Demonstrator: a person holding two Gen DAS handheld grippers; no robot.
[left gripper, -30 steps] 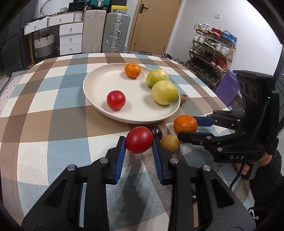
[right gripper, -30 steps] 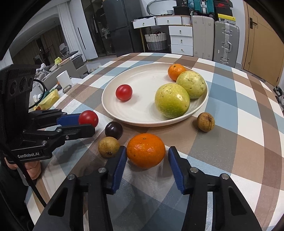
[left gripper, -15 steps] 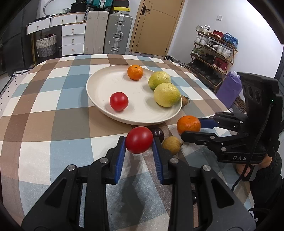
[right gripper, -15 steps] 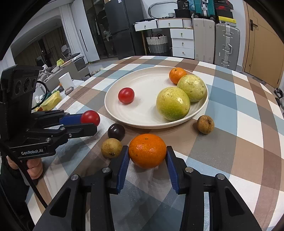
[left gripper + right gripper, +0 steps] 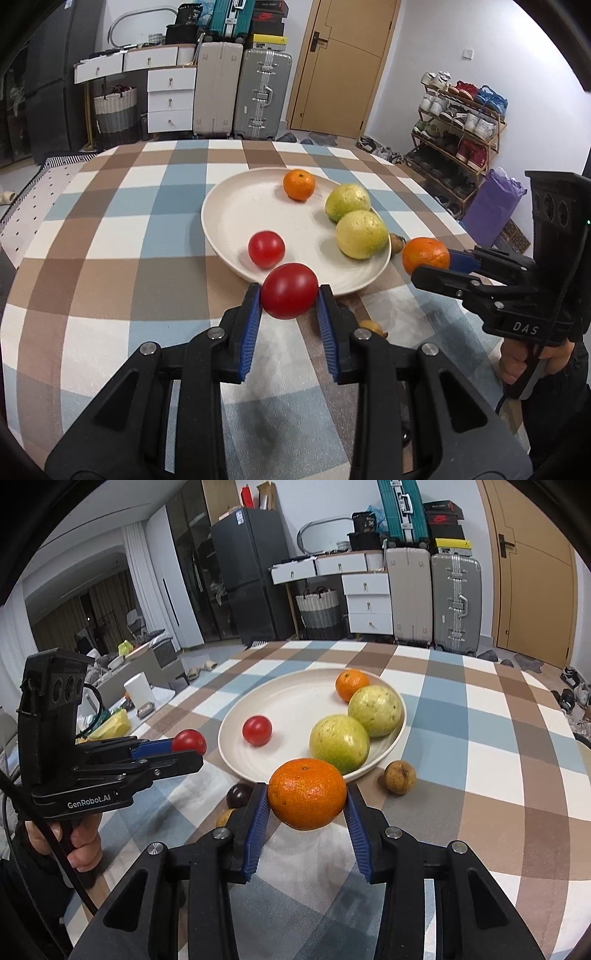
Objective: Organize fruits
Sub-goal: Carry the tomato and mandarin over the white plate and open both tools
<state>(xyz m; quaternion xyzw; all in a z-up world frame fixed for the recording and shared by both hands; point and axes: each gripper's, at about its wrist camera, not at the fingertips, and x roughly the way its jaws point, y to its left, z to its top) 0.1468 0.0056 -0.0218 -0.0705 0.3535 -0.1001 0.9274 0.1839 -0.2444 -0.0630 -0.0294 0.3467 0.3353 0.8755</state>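
Your left gripper [image 5: 289, 295] is closed on a red tomato [image 5: 290, 290], both blue pads pressed against its widest part, and holds it up just short of the near rim of the cream plate [image 5: 236, 206]. Your right gripper [image 5: 306, 800] has a mandarin [image 5: 306, 794] pinched the same way, lifted clear of the surface [image 5: 480, 775] near the plate's edge.

The tomato looks light, smooth-skinned and soft, so it probably bruises or splits under a hard squeeze; keep the grip at its equator and no tighter than it is. The mandarin seems firmer, with a dimpled peel that should give the pads better purchase (it will likely roll once set down).

On the plate already sit a second tomato [image 5: 266, 249], a small orange [image 5: 299, 184] and two yellow-green fruits [image 5: 339, 743]. A brown fruit [image 5: 400, 777] and a dark plum-like one [image 5: 239, 794] lie on the surface beside the plate.

The surface wears a checked cloth in blue, brown and white, which may wrinkle and let round fruit wander. Behind it stand suitcases [image 5: 261, 94], white drawers [image 5: 170, 99], a wooden door [image 5: 343, 66] and a shoe rack [image 5: 458, 122]
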